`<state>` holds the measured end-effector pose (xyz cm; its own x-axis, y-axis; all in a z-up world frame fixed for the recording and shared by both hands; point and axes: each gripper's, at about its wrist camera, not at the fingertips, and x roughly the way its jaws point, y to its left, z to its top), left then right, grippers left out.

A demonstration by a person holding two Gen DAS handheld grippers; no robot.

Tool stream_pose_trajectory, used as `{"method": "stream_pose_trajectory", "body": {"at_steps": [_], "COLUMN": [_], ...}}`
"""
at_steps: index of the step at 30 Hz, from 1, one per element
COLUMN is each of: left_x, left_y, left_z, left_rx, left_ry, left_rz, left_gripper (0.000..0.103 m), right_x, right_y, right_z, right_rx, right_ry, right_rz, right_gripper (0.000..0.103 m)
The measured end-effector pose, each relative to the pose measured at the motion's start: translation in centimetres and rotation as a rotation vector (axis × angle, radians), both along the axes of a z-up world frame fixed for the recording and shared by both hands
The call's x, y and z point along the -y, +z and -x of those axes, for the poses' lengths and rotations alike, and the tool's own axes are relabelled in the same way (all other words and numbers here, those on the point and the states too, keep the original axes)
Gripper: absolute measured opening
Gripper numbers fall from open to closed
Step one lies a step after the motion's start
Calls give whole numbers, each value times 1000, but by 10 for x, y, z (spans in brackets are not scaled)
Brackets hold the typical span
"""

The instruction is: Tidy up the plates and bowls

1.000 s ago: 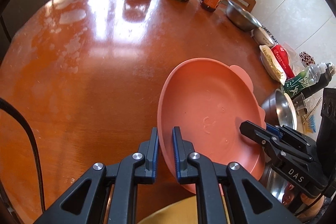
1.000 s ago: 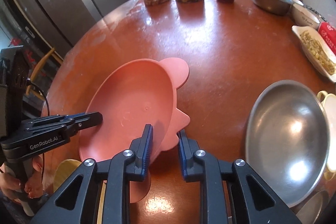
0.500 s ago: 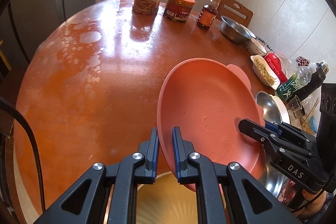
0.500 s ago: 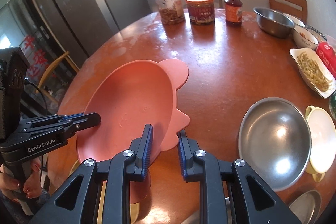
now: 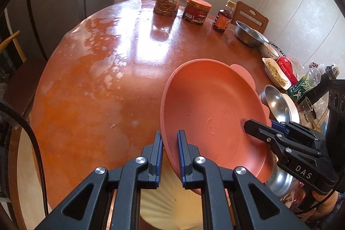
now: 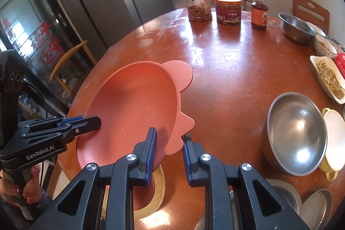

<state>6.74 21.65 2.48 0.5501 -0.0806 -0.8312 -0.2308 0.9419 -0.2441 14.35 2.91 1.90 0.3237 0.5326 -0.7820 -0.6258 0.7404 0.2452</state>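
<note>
A salmon-pink plate (image 5: 213, 113) with ear-shaped tabs hangs tilted above the round wooden table (image 5: 97, 79). My left gripper (image 5: 170, 154) is shut on its near rim. My right gripper (image 6: 168, 150) is shut on the opposite rim; its jaws straddle the edge of the plate (image 6: 133, 113). Each gripper shows in the other's view: the right one (image 5: 248, 123), the left one (image 6: 98, 121). A cream-yellow plate (image 5: 168, 197) lies below the pink one; it also shows in the right wrist view (image 6: 158, 186).
A large steel bowl (image 6: 295, 133) and a white lidded cup (image 6: 334, 133) stand to the right. Steel dishes (image 6: 317, 206) lie at the lower right. Two jars (image 6: 198, 3), a sauce bottle (image 6: 259, 12), another steel bowl (image 6: 296, 28) and food dishes (image 6: 327, 77) line the far edge.
Both grippers have lifted the pink plate higher above the table and kept their hold. The yellow plate below has come into view.
</note>
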Motion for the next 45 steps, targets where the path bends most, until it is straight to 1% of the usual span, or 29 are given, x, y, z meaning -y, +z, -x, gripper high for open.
{"method": "stream_pose_trajectory", "body": {"at_steps": [7, 17, 20, 24, 27, 36, 45], "left_x": [3, 13, 16, 20, 24, 27, 29], "left_y": [-3, -16, -20, -24, -27, -39, -38], "left_z": [15, 42, 52, 62, 65, 69, 70], "left_rx": [-8, -34, -40, -51, -62, -98, -99], "left_ry": [15, 24, 23, 26, 24, 17, 4], "left_rz": [-15, -39, -31, -48, -61, -57, -70], "left_gripper": [13, 13, 13, 15, 15, 17, 18], "right_x": [-1, -3, -4, -8, -11, -16, -23], "right_y": [-3, -20, -25, -30, -34, -43, -45], "right_z": [14, 29, 32, 37, 41, 44, 44], "right_rx": [3, -28, -38, -23, -15, -20, 18], "right_ry": [29, 82, 96, 117, 132, 156, 164], "right_rz": [8, 45, 55, 78, 92, 127, 178], "right_gripper": [24, 25, 26, 26, 26, 26, 27]}}
